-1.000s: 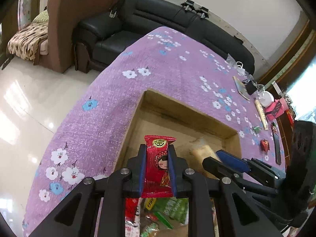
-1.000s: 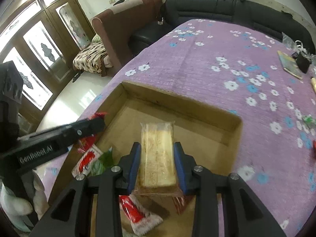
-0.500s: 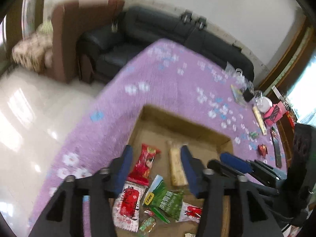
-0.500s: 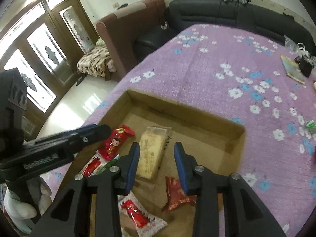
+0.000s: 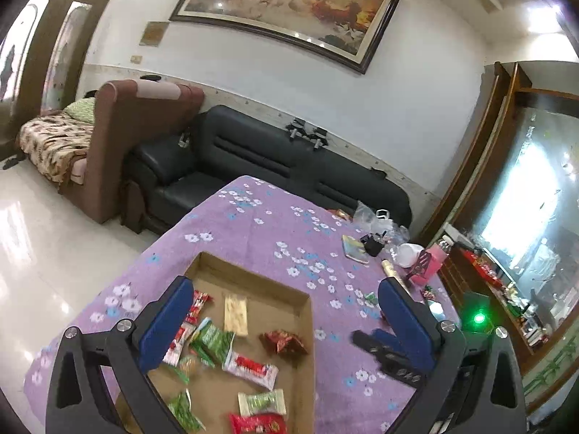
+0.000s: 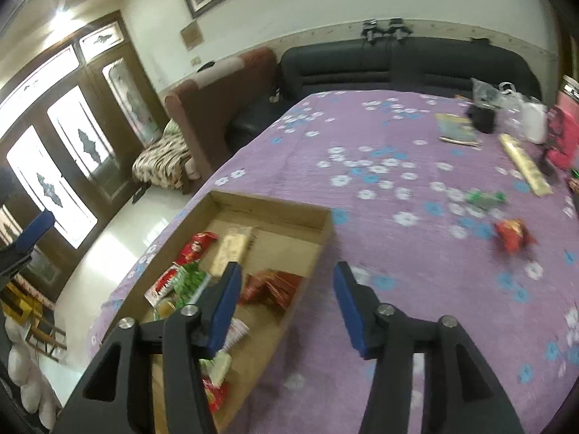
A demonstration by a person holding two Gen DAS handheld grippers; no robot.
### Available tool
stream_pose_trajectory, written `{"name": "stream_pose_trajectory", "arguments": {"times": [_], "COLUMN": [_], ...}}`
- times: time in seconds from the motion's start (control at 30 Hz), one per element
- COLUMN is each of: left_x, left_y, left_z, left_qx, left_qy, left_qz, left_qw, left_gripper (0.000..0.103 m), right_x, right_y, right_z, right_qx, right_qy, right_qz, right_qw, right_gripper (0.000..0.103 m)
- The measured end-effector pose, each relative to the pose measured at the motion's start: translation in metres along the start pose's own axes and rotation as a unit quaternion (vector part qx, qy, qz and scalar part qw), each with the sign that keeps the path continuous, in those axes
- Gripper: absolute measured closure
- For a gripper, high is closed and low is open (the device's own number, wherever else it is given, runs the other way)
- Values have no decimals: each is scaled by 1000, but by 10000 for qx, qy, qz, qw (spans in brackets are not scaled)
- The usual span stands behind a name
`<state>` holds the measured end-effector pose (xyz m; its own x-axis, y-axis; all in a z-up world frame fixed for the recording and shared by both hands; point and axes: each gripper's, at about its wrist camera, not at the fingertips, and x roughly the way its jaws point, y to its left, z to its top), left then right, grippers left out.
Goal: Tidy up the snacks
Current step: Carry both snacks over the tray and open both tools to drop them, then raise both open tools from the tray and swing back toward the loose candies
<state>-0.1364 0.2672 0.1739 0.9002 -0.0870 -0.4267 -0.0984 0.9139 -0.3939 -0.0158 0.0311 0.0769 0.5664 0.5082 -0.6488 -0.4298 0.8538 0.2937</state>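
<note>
A shallow cardboard box point(image 5: 253, 275) point(image 6: 272, 210) sits on the purple cloth with several snack packets in it. At its far end a red packet point(image 5: 200, 305) point(image 6: 197, 247) lies beside a beige wafer bar point(image 5: 235, 314) point(image 6: 235, 245). My left gripper point(image 5: 285, 284) hangs above the box, its jaws opening wide with nothing between them. My right gripper point(image 6: 287, 269) hovers over the box's right wall, its jaws also opening and empty. A loose red snack point(image 6: 514, 235) and a green one point(image 6: 485, 197) lie on the cloth to the right.
The floral cloth point(image 5: 271, 224) covers a table that ends at the left above a shiny floor. A book point(image 6: 456, 129), a long beige box point(image 6: 524, 166), a black item and a white cup point(image 6: 535, 123) crowd the far right. A black sofa point(image 5: 271, 155) stands behind.
Both grippers let go: the red packet and the wafer bar now lie in the box. Both have pulled back and up from the box with jaws spread apart.
</note>
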Motion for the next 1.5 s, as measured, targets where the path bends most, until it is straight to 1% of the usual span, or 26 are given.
{"name": "stream_pose_trajectory", "arguments": {"times": [0.07, 0.13, 0.2, 0.23, 0.27, 0.3, 0.33, 0.37, 0.4, 0.43, 0.47, 0.5, 0.53, 0.57, 0.6, 0.67, 0.73, 0.83, 0.93, 1.03, 1.2, 1.3, 1.37, 1.43, 1.5], "left_x": [-2, -10, -30, -41, -55, -65, -75, -79, -77, -70, -59, -44, -35, -26, -19, -9, 3, 14, 20, 28, 41, 47, 51, 54, 55], "left_y": [-9, -21, -33, -38, -45, -48, -51, -52, -50, -49, -47, -46, -46, -45, -44, -44, -47, -55, -67, -69, -62, -64, -65, -67, -68], "left_z": [-7, -16, -25, -27, -28, -29, -29, -29, -28, -27, -28, -32, -38, -44, -49, -56, -64, -70, -78, -82, -88, -92, -95, -97, -98], "left_qx": [130, 306, 529, 635, 760, 815, 827, 791, 700, 650, 630, 628, 631, 615, 574, 507, 522, 566, 763, 866, 721, 704, 679, 604, 558], "left_qy": [-33, -163, -597, -853, -1192, -1395, -1545, -1569, -1402, -1125, -755, -391, -238, -99, 26, 258, 543, 766, 884, 1035, 1282, 1424, 1517, 1619, 1657], "left_qz": [204, 527, 949, 1156, 1374, 1420, 1367, 1268, 1074, 918, 787, 766, 799, 784, 707, 573, 428, 268, 344, 409, 451, 357, 255, 71, 18], "left_qw": [9997, 9980, 9923, 9876, 9804, 9766, 9750, 9763, 9818, 9873, 9920, 9943, 9945, 9950, 9958, 9967, 9962, 9951, 9926, 9900, 9881, 9867, 9858, 9849, 9846], "left_gripper": [1, 1, 1, 1, 1, 1, 1, 1, 1, 1, 1, 1, 1, 1, 1, 1, 1, 1, 1, 1, 1, 1, 1, 1, 1], "right_x": [-13, -25, -39, -49, -57, -70, -79, -90, -98, -106, -111, -115, -117, -116, -114, -106, -99, -83, -72, -61, -44, -37, -34, -27, -13], "right_y": [-17, -35, -52, -60, -67, -75, -82, -88, -94, -100, -106, -115, -127, -140, -150, -175, -191, -202, -206, -207, -205, -206, -208, -213, -220], "right_z": [-7, -14, -19, -21, -23, -25, -27, -28, -29, -30, -31, -31, -32, -31, -30, -30, -31, -32, -30, -27, -25, -20, -13, 1, 17], "right_qx": [133, 267, 365, 392, 396, 373, 333, 260, 190, 107, 45, 25, 96, 243, 388, 760, 961, 1036, 1149, 1306, 1310, 1335, 1401, 1465, 1500], "right_qy": [-66, -115, -190, -263, -342, -478, -584, -722, -839, -968, -1072, -1163, -1193, -1096, -972, -743, -556, -348, -267, -272, -191, -172, -216, -244, -166], "right_qz": [-93, -219, -340, -421, -501, -621, -714, -908, -1109, -1322, -1519, -1709, -1878, -2030, -2087, -1955, -1885, -1883, -1837, -1707, -1616, -1429, -1389, -1389, -1404], "right_qw": [9998, 9993, 9986, 9980, 9974, 9962, 9952, 9929, 9901, 9864, 9825, 9784, 9749, 9727, 9724, 9749, 9758, 9760, 9759, 9763, 9779, 9805, 9801, 9791, 9785], "right_gripper": [48, 48, 48, 48, 48, 48, 47, 44, 40, 32, 25, 24, 24, 24, 24, 24, 24, 24, 24, 24, 24, 24, 24, 24, 24]}}
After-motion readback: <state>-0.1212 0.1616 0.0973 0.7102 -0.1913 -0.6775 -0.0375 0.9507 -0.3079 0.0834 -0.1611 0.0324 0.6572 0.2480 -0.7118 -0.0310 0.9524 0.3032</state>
